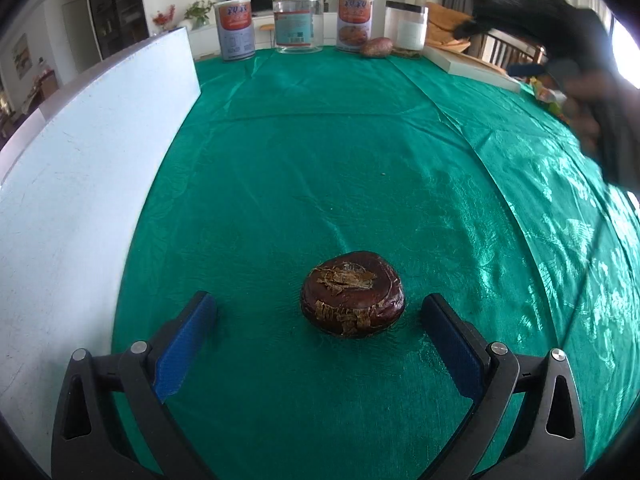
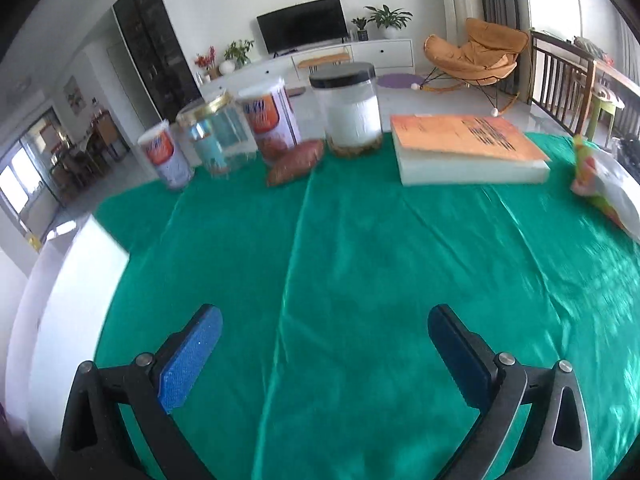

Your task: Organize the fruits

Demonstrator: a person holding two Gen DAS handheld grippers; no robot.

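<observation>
A dark brown, flattened round fruit (image 1: 352,294) with flaky tan patches lies on the green tablecloth (image 1: 320,160) close in front of my left gripper (image 1: 319,306). The left gripper is open, with the fruit between its blue pads but not touched. A reddish sweet potato (image 1: 377,47) lies at the table's far edge; it also shows in the right wrist view (image 2: 296,162). My right gripper (image 2: 325,320) is open and empty above bare cloth. It appears blurred at the upper right in the left wrist view (image 1: 568,52).
A white board (image 1: 92,160) stands along the table's left side. Two orange-labelled cans (image 2: 270,120), a clear jar with a gold lid (image 2: 218,138) and a black-lidded jar (image 2: 352,110) line the far edge. A thick book (image 2: 464,154) and a snack bag (image 2: 604,188) lie at the right.
</observation>
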